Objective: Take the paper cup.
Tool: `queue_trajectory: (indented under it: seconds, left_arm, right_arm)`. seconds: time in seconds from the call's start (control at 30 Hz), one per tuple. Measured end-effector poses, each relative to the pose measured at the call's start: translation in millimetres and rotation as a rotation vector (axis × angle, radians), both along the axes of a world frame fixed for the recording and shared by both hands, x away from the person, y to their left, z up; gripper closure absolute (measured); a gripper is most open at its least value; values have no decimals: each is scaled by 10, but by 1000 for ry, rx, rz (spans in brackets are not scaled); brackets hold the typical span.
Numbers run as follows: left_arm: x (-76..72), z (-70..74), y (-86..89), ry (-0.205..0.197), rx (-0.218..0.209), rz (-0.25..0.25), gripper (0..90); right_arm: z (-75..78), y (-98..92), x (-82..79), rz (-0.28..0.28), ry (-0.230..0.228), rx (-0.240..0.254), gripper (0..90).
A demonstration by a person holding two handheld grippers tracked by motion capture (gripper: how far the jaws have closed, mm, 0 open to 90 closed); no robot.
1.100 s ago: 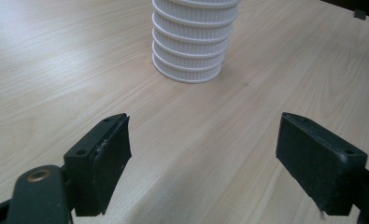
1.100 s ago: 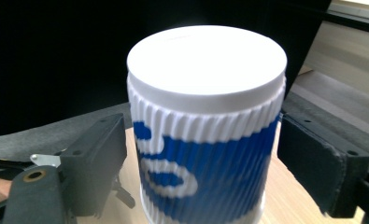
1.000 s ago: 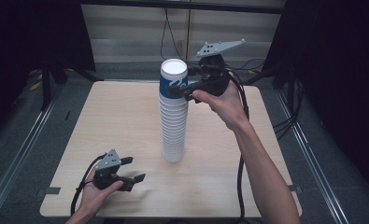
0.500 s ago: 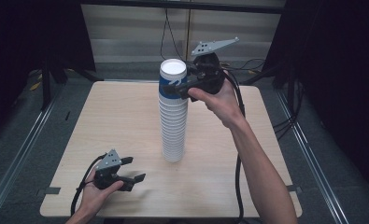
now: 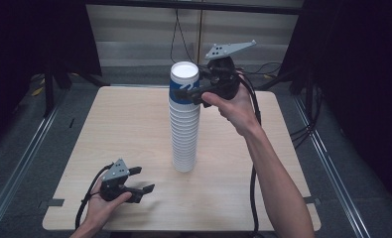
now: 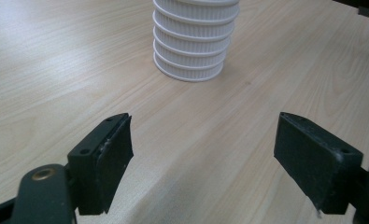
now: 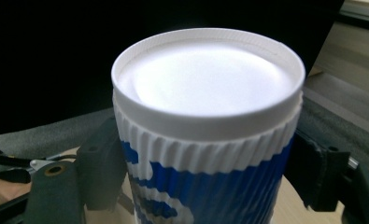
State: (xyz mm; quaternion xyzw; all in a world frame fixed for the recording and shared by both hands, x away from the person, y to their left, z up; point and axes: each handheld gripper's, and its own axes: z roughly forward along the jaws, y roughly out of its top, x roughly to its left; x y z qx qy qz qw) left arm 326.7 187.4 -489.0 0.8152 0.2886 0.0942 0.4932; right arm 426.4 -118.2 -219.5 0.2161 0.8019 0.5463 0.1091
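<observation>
A tall stack of white ribbed paper cups (image 5: pixel 183 139) stands upside down in the middle of the wooden table (image 5: pixel 124 124). Its base rings (image 6: pixel 191 56) show ahead in the left gripper view. The top cup (image 5: pixel 184 74) carries a blue print (image 7: pixel 210 186). My right gripper (image 5: pixel 186 91) is up at the top of the stack. Its two jaws press on opposite sides of that top cup (image 7: pixel 205 93). My left gripper (image 5: pixel 143 179) rests low near the table's front left, open, with nothing between its jaws (image 6: pixel 203 154).
Cables trail from the right gripper off the table's far right edge (image 5: pixel 263 94). Metal rails (image 5: pixel 20 163) run along the floor on both sides of the table. A dark curtain (image 5: pixel 362 59) hangs at the right.
The right hand and gripper have shifted a little at the top of the stack, staying around the top cup. The left gripper has stayed put.
</observation>
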Motion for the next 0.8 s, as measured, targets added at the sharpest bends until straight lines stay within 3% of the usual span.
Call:
queue_trajectory:
  seconds: [0.03,0.2,0.4,0.8]
  left_arm:
    - [-2,0,-1,0,-3,2,194]
    - [-3,0,-1,0,-3,1,194]
    - [-3,2,2,-2,-2,1,194]
    - [-5,4,4,-4,-4,0,194]
  right_arm:
    - [26,-23,-3,0,-17,32,238]
    - [51,-29,-12,-1,-29,53,240]
    - [78,-79,-7,-7,-32,124,242]
    - [116,-103,-42,-25,-60,184,244]
